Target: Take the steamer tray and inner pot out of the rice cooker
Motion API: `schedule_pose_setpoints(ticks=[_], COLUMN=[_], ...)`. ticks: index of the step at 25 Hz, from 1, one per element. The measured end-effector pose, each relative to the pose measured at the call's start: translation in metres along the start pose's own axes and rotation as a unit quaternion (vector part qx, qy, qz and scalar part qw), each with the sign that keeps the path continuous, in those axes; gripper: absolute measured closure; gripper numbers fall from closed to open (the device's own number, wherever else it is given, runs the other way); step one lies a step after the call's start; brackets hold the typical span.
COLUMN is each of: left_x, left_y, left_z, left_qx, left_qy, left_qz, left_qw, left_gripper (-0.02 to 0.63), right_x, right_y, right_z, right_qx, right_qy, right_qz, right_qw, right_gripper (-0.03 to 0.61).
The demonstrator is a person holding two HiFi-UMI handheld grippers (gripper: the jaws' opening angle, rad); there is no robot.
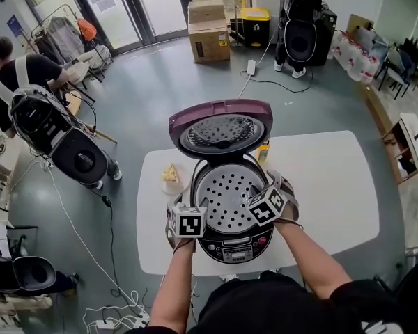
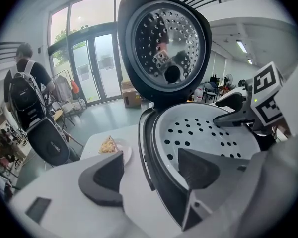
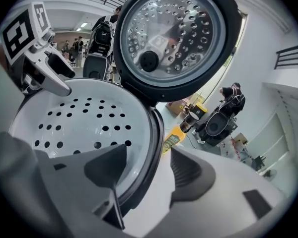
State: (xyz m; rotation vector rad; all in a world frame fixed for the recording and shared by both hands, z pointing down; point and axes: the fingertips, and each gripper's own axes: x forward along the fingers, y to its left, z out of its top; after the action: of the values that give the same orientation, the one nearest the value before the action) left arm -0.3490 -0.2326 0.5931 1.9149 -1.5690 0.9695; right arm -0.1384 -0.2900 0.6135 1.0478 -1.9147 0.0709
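Forearms [image 1: 313, 256] slope downward from either side; left gripper [image 1: 194, 202] and right gripper [image 1: 260, 188] straddle opposite rims of the steamer tray [image 1: 226, 197] inside the rice cooker [image 1: 233, 248], jaws spread, pinching nothing.

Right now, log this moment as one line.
lid: open | steamer tray: in rice cooker | left gripper: open, astride rim | right gripper: open, astride rim

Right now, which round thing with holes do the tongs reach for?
The white tray lying flat in the cooker: the left tongs and right tongs each straddle its rim, not gripping yet. The shiny plate stands up in the open lid, untouched.
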Motion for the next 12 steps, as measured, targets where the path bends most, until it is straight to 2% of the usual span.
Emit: schedule_pose_setpoints(ticks=[4,7,12], left_x=[0.0011,0.0006,-0.0048], left_y=[0.0002,0.0016,0.0015], left_z=[0.0034,0.0045,0.0097], left_qx=[0.01,0.024,0.036], left_qy=[-0.005,-0.007,-0.024], left_qz=[-0.003,0.002,0.006], left_qw=[0.9999,0.9997,0.9991], left_gripper=[0.311,0.333,0.403], right_x=[0.0024,0.0009,-0.0029], right_y=[0.004,0.0062,0.009], right_z=[0.0019,0.0054,0.0094], right_qx=[-0.005,-0.013,-0.032], right_qy=[0.004,0.002,-0.005], right_qz=[0.0,-0.005,-0.005], right_qw=[1.0,1.0,0.999], right_gripper=[0.35,0.373,0.414])
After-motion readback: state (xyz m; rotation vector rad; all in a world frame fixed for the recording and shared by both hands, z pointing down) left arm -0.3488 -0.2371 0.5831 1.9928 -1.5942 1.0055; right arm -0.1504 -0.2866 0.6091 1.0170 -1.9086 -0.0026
